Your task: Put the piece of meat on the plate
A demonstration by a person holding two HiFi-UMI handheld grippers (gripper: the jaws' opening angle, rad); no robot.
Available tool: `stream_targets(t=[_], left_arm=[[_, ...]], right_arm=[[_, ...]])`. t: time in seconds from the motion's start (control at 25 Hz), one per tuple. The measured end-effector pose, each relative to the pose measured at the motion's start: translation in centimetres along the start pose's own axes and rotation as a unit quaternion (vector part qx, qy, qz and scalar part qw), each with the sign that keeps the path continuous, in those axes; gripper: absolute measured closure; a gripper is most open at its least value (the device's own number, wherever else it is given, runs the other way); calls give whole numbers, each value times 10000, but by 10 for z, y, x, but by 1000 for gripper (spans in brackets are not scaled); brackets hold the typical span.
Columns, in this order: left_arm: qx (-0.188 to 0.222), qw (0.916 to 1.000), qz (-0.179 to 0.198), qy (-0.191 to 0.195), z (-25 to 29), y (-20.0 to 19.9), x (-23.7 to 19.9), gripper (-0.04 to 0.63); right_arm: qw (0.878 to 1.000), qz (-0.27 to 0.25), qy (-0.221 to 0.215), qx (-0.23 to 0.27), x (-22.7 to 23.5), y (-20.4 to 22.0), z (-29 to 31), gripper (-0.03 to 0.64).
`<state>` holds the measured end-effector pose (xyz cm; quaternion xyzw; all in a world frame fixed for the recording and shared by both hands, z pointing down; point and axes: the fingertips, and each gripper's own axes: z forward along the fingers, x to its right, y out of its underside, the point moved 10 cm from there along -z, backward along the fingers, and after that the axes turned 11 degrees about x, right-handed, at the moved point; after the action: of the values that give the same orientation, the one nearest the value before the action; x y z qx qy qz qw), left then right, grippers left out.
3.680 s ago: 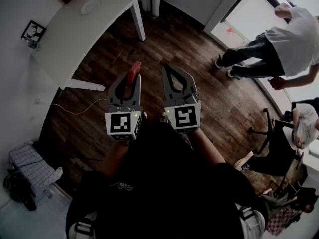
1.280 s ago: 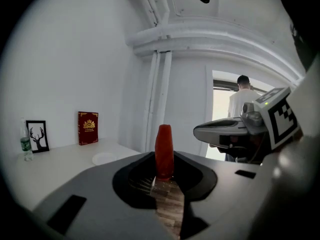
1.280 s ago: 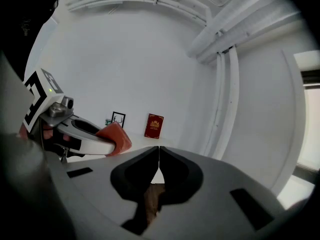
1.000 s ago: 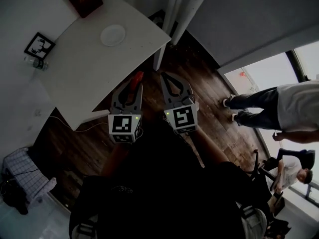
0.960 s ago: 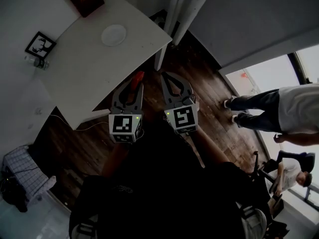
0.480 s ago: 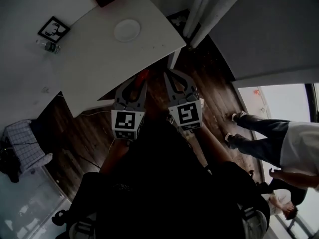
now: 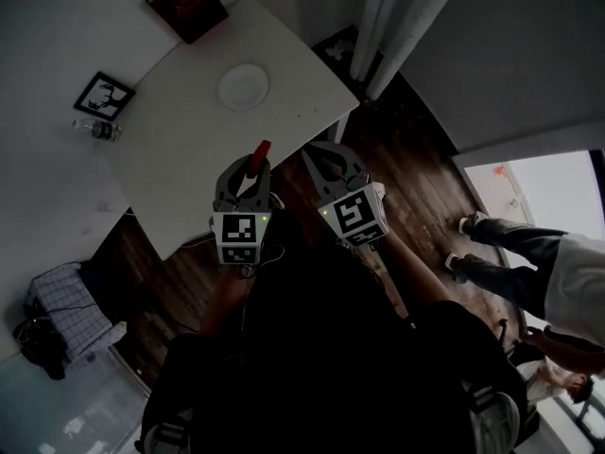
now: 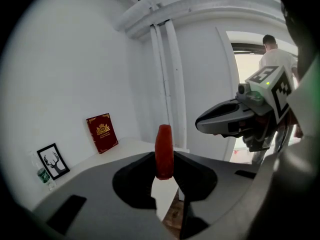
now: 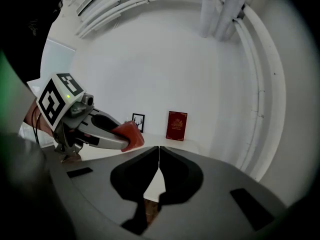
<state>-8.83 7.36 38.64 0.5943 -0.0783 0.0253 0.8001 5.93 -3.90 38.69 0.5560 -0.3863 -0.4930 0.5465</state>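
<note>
the plate [image 7: 243, 87] sits out on the white table [image 7: 180, 168], well apart from your hands, so the delivery isn't done yet. your left gripper [image 7: 251, 165] is clamped on the piece of meat [image 8: 164, 151], pinching its lower end so it stands on edge, probably to carry it securely. it's a thin, smooth red-orange slab with a rounded top. just beside it, your right gripper [image 9: 158, 150] has its jaws pressed together on nothing and seems to be idle.

left gripper [image 7: 253, 165] clamped, right gripper [image 7: 319, 151] closed, side-by-side
</note>
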Motion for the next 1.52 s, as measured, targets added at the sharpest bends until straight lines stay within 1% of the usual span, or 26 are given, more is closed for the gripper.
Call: stream_targets(t=[0.16, 0.32, 0.4, 0.48, 0.64, 0.72, 0.88, 1.04, 1.2, 1.32, 1.44, 1.48, 1.52], left_arm=[[-81, 9997, 171, 163, 19, -4, -27, 508], [-155, 9987, 447, 214, 33, -1, -50, 508], [-236, 9967, 741, 228, 37, 1, -57, 508], [-337, 9931, 1092, 263, 40, 5, -60, 508], [-551, 9829, 1724, 333, 51, 14, -74, 508], [-673, 9772, 1981, 369, 58, 19, -82, 508], [-806, 9694, 2271, 461, 78, 28, -99, 507], [-993, 9548, 2734, 607, 98, 41, -110, 507], [-1096, 9445, 3016, 707, 116, 54, -121, 507], [-1202, 9323, 3293, 896, 129, 62, -127, 507], [-1288, 9249, 3397, 1120, 141, 73, -131, 506], [-1293, 9218, 3465, 1159, 145, 75, -133, 506], [-1293, 9171, 3581, 1186, 149, 77, -134, 506]], right_arm=[[9999, 140, 66, -56, 8, -6, 26, 594], [9998, 159, 136, -56, 11, -6, 50, 594], [9997, 186, 126, -125, 8, -1, 57, 594], [9995, 214, 89, -211, 5, 6, 63, 594], [9990, 318, 103, -297, 1, 16, 77, 594], [9987, 346, 115, -363, 0, 20, 84, 594], [9978, 410, 141, -503, 4, 29, 102, 594], [9969, 492, 252, -553, 7, 37, 116, 594], [9954, 600, 349, -658, 8, 45, 126, 594], [9924, 693, 473, -898, 8, 53, 133, 594], [9892, 789, 614, -1072, 8, 57, 139, 594], [9885, 804, 665, -1099, 9, 58, 141, 594], [9878, 815, 721, -1115, 9, 59, 143, 594]])
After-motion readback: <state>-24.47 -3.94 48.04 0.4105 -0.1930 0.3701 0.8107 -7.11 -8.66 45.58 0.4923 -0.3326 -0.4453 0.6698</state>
